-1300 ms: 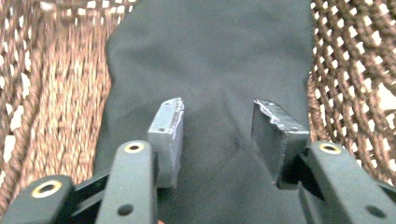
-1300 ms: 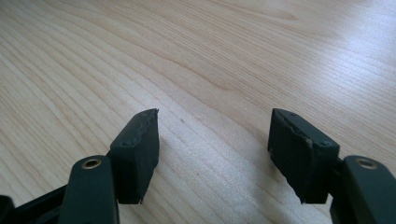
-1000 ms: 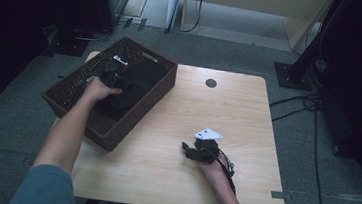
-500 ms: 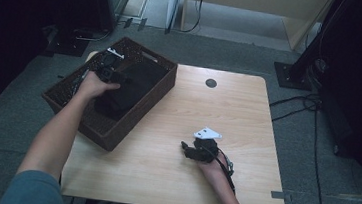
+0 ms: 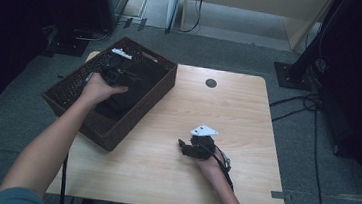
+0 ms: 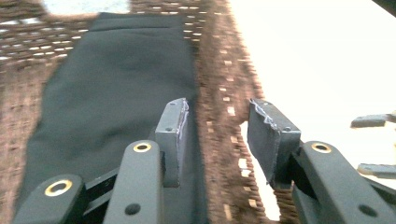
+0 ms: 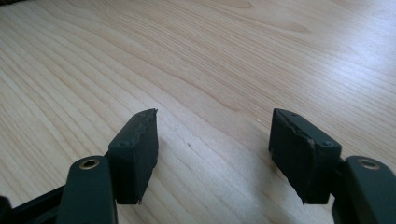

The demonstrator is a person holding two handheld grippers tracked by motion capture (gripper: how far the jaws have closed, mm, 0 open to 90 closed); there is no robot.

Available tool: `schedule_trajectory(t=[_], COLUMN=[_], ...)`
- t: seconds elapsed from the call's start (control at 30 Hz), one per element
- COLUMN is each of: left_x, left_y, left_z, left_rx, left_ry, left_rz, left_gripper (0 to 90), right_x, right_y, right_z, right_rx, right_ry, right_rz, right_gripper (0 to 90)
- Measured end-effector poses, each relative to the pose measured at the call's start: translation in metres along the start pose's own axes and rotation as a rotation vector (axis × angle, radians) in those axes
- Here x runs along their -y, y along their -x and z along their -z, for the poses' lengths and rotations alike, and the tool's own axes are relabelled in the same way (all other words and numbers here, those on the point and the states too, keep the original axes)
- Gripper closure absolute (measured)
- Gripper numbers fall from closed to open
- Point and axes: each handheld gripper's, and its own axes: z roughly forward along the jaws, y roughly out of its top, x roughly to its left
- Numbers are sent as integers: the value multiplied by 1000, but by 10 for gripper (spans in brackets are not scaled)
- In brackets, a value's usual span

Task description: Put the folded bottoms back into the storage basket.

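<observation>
Hovering over the woven basket (image 5: 74, 89) at the table's 10 o'clock corner, the left gripper (image 5: 116, 75) sits farther toward the basket's far-left rim than one second ago, when it was nearer the basket's centre. Its jaws stand partly open with nothing between them; they closed somewhat and then reopened slightly within the last second. In the left gripper view the dark folded cloth (image 6: 112, 88) lies flat on the basket floor, below and toward 10 o'clock of the jaws, not touched by the pads (image 6: 172, 128). The basket wall (image 6: 224, 93) runs between the two jaws in that view.

The right gripper (image 5: 192, 147) rests on the wooden table (image 5: 247, 118) at roughly 5 o'clock from the table's centre, unchanged in place. Its jaws stand wide and empty over bare wood (image 7: 210, 70).
</observation>
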Motion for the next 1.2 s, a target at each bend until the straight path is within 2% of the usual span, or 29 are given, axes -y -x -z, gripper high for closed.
schedule_trajectory(t=[0.17,0.3,0.47,0.53,0.67,0.7,0.77,0.8,0.93,1.2], left_x=[0,3,8,11,16,17,19,20,19,25], left_y=[21,33,41,43,42,39,33,32,35,29], left_z=[-3,-12,-29,-38,-50,-52,-56,-57,-59,-51], left_rx=[23,48,32,12,-14,-24,28,28,-6,-18], left_ry=[-10,-15,-56,-86,-131,-142,-148,-152,-160,-159], left_rz=[-26,-29,-40,-51,-39,-23,55,66,57,75], left_gripper=[547,541,528,537,624,663,701,710,768,787], right_x=[-4,-7,-8,-8,-8,-8,-8,-8,-8,-6], right_y=[-2,-4,-5,-5,-5,-5,-5,-5,-5,-6], right_z=[-5,-8,-10,-10,-10,-10,-10,-10,-9,-8], right_rx=[-7,-11,-15,-15,-15,-15,-15,-14,-18,-19], right_ry=[2,1,0,1,1,1,2,3,1,5], right_rz=[6,9,8,9,9,8,11,13,14,16], right_gripper=[332,329,327,327,327,327,327,326,326,323])
